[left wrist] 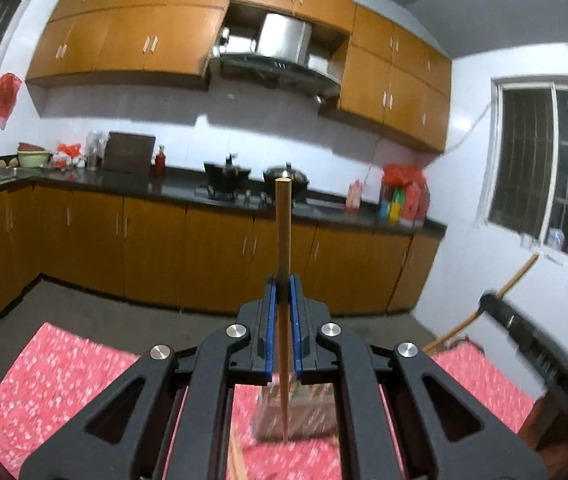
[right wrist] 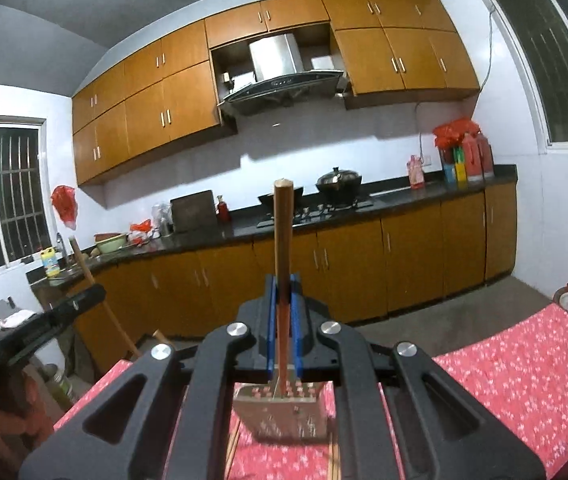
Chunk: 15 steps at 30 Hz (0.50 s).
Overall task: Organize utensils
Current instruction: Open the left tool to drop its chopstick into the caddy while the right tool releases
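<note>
Two grippers, and each one is clamped on a single wooden chopstick. My left gripper (left wrist: 283, 280) has its blue pads (left wrist: 270, 320) pinched narrow against the left chopstick (left wrist: 283, 224), which stands nearly upright between them — its blunt end up, its thin tip pointing down over the table. My right gripper (right wrist: 283, 280) does the same: blue pads (right wrist: 270, 320) drawn close on the right chopstick (right wrist: 283, 224), upright, blunt end at the top.

Below both tools sits a perforated metal holder (right wrist: 281, 412), resting on the table's red flowered cloth (right wrist: 524, 380). In the left wrist view the same holder (left wrist: 308, 412) lies just under the chopstick's tip, blurred; whether the tip touches it I cannot tell. In the right wrist view the lower end of the stick drops toward the holder's open top, and again I cannot tell if it is inside or only above. More thin sticks (right wrist: 232, 452) lie on the cloth just beside the holder on its near left.

At the far right of the left view I see my other gripper (left wrist: 524, 328) with its stick slanting up; at the far left of the right view, the left one (right wrist: 51, 312) shows likewise. Far across the room runs the dark counter (right wrist: 424, 196) under orange cabinets.
</note>
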Each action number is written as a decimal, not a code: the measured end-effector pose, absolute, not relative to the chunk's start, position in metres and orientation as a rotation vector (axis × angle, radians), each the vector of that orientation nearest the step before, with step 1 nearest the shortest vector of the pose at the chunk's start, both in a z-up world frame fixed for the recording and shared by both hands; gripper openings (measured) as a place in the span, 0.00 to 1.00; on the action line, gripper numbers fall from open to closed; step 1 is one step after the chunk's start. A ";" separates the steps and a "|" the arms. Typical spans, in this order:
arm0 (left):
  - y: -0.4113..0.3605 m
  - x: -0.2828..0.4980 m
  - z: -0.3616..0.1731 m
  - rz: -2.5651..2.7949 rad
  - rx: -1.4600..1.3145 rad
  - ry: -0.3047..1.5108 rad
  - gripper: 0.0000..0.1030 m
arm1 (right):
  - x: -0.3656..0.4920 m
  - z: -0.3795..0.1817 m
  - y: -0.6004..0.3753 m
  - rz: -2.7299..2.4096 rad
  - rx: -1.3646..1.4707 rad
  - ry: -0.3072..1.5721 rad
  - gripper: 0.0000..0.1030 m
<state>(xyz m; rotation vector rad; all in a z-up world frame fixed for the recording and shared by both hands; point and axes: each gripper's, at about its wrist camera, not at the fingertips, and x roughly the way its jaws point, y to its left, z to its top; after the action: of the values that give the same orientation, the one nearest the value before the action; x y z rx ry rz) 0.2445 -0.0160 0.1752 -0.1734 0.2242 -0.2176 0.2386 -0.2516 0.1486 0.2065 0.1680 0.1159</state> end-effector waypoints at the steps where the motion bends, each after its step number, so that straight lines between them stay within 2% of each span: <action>1: -0.019 0.247 0.177 -0.209 -0.179 0.208 0.07 | 0.245 0.147 -0.252 0.112 0.207 0.173 0.08; 15: -0.048 0.284 0.139 -0.165 -0.166 0.187 0.07 | 0.294 0.107 -0.244 0.105 0.190 0.297 0.08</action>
<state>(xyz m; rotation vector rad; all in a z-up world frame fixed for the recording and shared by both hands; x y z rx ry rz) 0.2837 -0.0477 0.1388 -0.1657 0.1870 -0.1653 0.2942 -0.2440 0.1070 0.1900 0.2966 0.1052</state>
